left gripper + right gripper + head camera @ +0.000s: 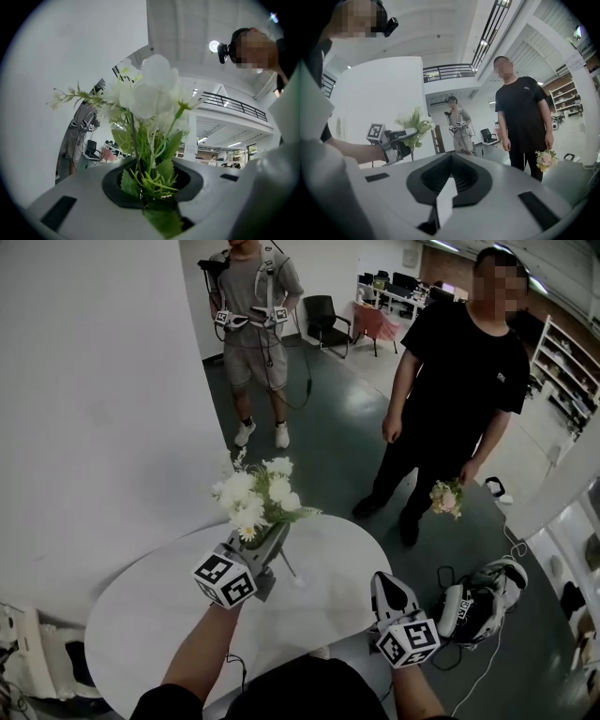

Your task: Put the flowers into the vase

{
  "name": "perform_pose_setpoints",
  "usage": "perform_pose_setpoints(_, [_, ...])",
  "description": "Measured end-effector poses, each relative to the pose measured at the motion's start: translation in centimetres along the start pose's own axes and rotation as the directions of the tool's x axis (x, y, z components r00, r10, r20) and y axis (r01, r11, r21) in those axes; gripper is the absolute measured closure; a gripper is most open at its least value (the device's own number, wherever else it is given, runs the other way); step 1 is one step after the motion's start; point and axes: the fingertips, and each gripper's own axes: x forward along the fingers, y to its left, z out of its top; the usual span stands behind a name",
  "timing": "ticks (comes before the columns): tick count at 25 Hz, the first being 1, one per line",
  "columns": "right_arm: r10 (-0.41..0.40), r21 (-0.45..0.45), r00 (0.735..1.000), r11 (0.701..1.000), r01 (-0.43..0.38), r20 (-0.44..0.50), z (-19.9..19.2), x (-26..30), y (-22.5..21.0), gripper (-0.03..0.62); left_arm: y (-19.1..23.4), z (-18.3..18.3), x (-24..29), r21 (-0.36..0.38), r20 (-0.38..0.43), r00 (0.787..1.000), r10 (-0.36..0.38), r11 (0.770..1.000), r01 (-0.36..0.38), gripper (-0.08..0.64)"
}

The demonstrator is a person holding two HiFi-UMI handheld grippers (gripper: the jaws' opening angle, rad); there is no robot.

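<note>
My left gripper (272,538) is shut on the green stems of a bunch of white flowers (258,495), held up over the round white table (141,624). In the left gripper view the stems and leaves (150,180) sit clamped between the jaws and the white blooms (150,91) rise above them. The right gripper view shows the left gripper (401,140) with the bunch (415,124), a thin stem hanging below it. My right gripper (385,581) hovers at the table's right edge, shut with nothing in it (450,159). I see no vase in any view.
A person in black (450,390) stands past the table holding a small pink bouquet (447,498). Farther back is a person in grey (253,324) with a harness. A white wall (94,409) is at the left. Gear lies on the floor (478,606) at the right.
</note>
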Motion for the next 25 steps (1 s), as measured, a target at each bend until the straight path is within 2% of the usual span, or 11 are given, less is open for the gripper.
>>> perform_pose_setpoints(2, [-0.005,0.000,1.000,1.000,0.005,-0.002,0.1,-0.1,-0.4,0.572,-0.2,-0.4,0.5,-0.008,0.003,1.000,-0.006,1.000,0.006,0.448])
perform_pose_setpoints(7, [-0.018,0.014,1.000,1.000,0.018,-0.005,0.9,-1.7,-5.1,0.572,-3.7,-2.5,5.4,0.020,-0.032,0.999,-0.035,0.999,0.036,0.448])
perform_pose_setpoints(13, [-0.045,0.029,0.999,0.999,0.045,-0.012,0.5,-2.6,-6.3,0.572,-4.3,-4.6,6.1,0.050,-0.076,0.996,-0.043,0.998,0.047,0.448])
perform_pose_setpoints(18, [-0.058,0.036,0.998,0.998,0.058,-0.017,-0.5,-3.4,-8.0,0.572,-5.9,-7.4,7.1,0.136,-0.126,0.991,-0.051,0.988,0.068,0.446])
perform_pose_setpoints(25, [-0.064,0.042,0.997,0.997,0.065,-0.043,-0.7,-3.3,-8.0,0.572,-5.7,-9.6,7.3,0.127,-0.172,0.984,-0.050,0.989,0.073,0.446])
